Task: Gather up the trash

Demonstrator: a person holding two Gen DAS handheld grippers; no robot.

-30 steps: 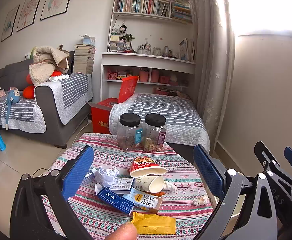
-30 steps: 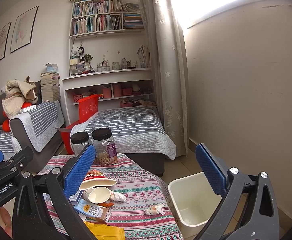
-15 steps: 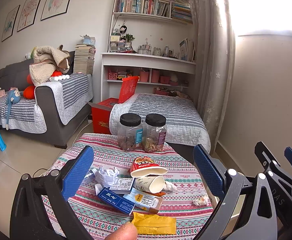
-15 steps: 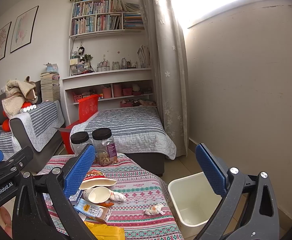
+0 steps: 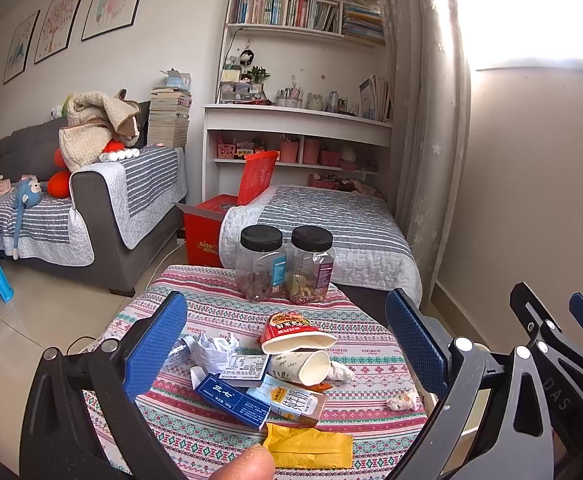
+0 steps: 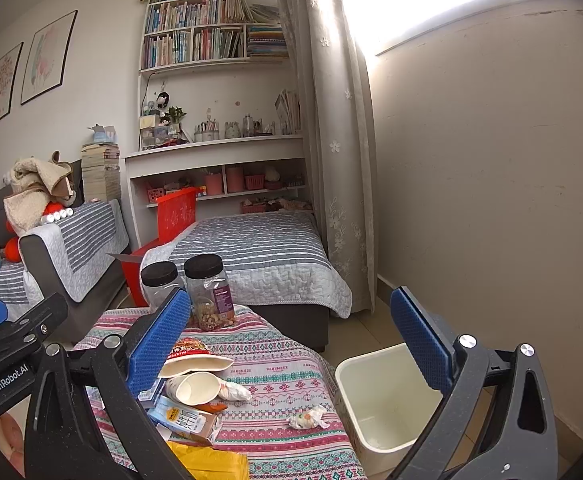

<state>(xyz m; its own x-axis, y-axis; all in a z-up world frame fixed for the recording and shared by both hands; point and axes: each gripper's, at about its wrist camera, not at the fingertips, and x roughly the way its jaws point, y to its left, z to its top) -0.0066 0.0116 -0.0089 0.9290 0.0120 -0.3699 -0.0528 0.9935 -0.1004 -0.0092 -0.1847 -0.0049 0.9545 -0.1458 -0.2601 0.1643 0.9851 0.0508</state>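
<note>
Nothing has moved since earlier: both tools, left [image 5: 285, 344] and right [image 6: 289, 342], hang spread above the table [image 5: 355, 354]. Trash [image 5: 291, 376] sits mid-table; bin [image 6: 375, 400] by its right edge. Left tool reads "GenRobot.AI".

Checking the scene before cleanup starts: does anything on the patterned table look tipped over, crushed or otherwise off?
Yes. The red instant-noodle cup and the white paper cup lie on their sides amid boxes and wrappers, and a crumpled white paper sits beside them. The two black-lidded clear jars stand upright.
</note>
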